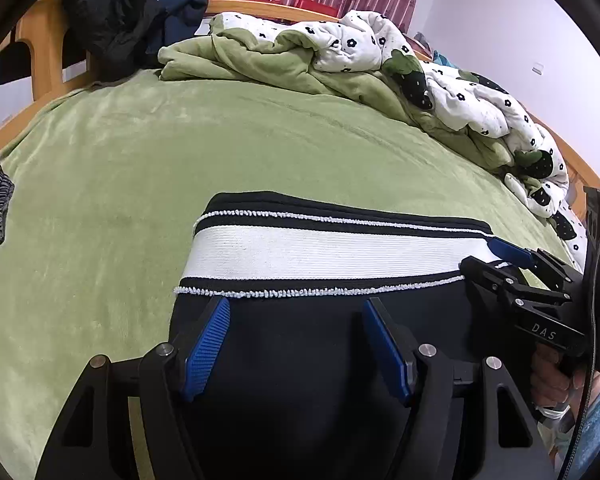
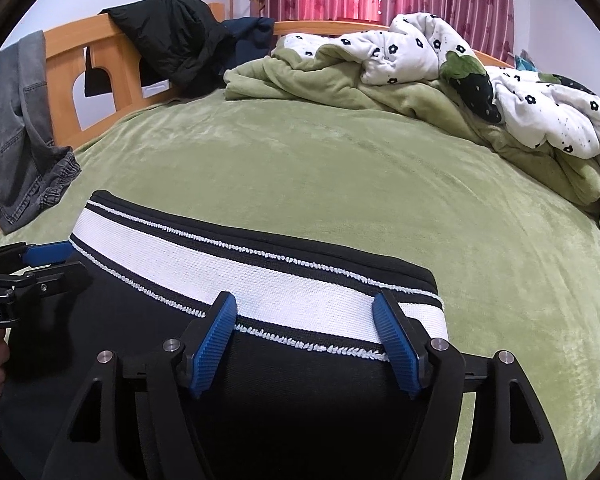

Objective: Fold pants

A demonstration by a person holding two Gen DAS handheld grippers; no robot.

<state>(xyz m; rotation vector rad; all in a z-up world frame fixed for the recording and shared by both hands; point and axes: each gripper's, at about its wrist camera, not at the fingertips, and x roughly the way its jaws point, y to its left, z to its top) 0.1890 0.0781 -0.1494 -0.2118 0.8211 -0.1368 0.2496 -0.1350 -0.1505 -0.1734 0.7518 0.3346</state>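
- Left wrist view: left gripper hangs over black pants, jaws spread, nothing pinched between the blue pads.
- Just ahead of its fingertips runs the pants' white waistband, edged with black and white trim, lying flat on the green bed cover.
- To its right, the right gripper sits at the waistband's far end; a hand wraps its handle.
- Beyond the waistband, well away: a rumpled flowered quilt and a dark jacket on the wooden bed frame.
- Right wrist view: right gripper also released, pads apart above the waistband, which passes between and under the fingertips; no cloth gripped.
- Pants fill the space beneath the tool, folded edge off to its right.
- Left gripper at the far left edge, by the waistband's other end.
- Grey jeans drape over the bed frame, well to the left.
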